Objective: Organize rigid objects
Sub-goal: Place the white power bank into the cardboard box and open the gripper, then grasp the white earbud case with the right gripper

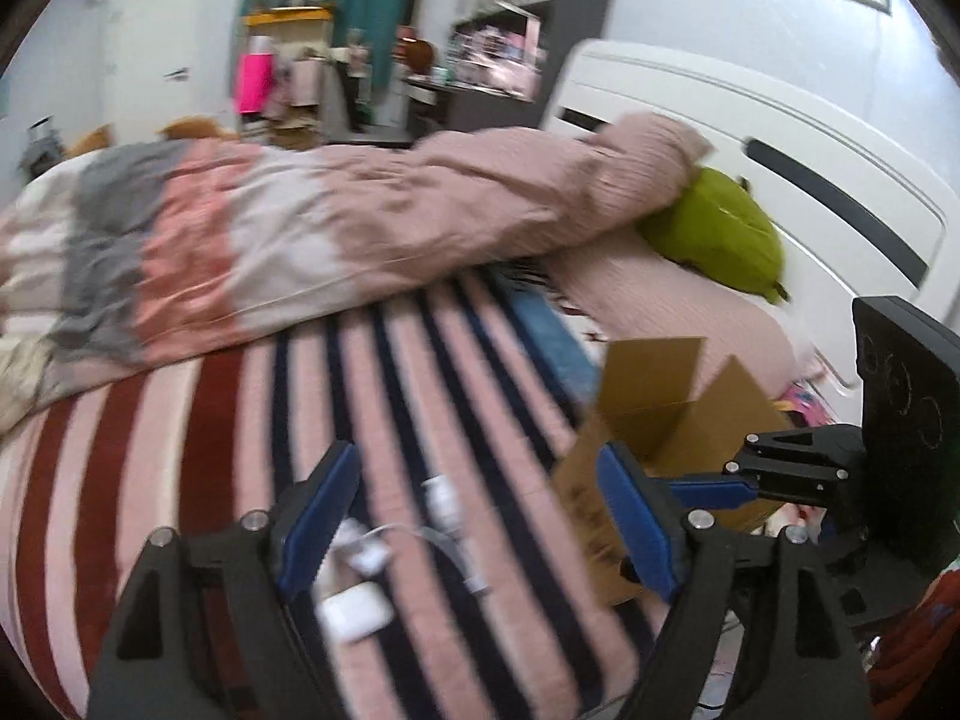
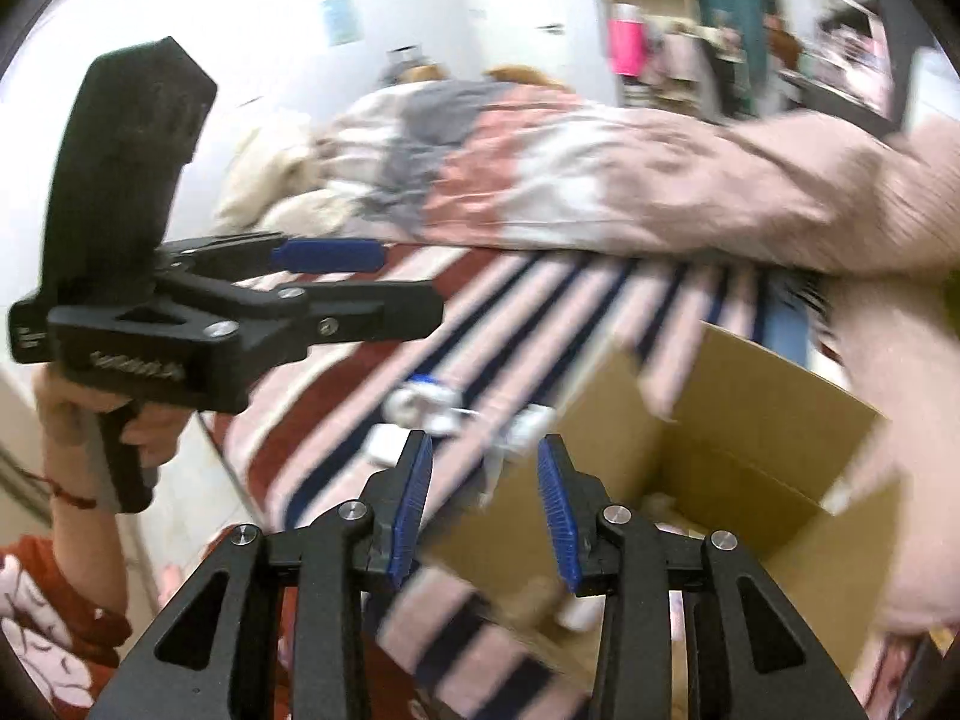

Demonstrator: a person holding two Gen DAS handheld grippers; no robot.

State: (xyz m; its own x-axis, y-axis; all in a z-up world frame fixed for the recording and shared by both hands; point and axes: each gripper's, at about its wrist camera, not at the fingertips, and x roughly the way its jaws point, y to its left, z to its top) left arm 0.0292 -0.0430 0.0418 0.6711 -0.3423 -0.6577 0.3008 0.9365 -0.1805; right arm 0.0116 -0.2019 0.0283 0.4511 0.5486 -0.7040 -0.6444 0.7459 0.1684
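Left gripper [image 1: 480, 516] was spread wide with nothing between its blue pads [image 1: 315, 519], aimed down at the striped blanket [image 1: 216, 420] on the bed. Under and between the fingers sat a cluster of small white objects: a rounded white case [image 1: 355, 615] nearest the camera, a smaller white piece [image 1: 366, 549] just beyond it, and a white plug-like item [image 1: 443, 498] with a thin cable [image 1: 456, 549] trailing off (all blurred, exact types hard to tell). None of them touched the pads.

Right gripper [image 2: 485, 507] had its jaws partly apart, released, gripping nothing; it hovered over the near corner of the open cardboard box [image 2: 750, 420]. The box stood on the blanket to the right of the white items, flaps up, with some pale things inside (too smeared to identify). In the right wrist view the same white objects [image 2: 420, 405] lay on the stripes just left of the box, a few close against its wall.

The left gripper also showed in the right wrist view, held in a hand [image 2: 90, 420] with a red wrist string, at the bed's left edge. A bunched pink and grey duvet [image 1: 300, 228] lay across the far side of the bed, a green plush [image 1: 720, 234] against the white headboard [image 1: 780, 138].
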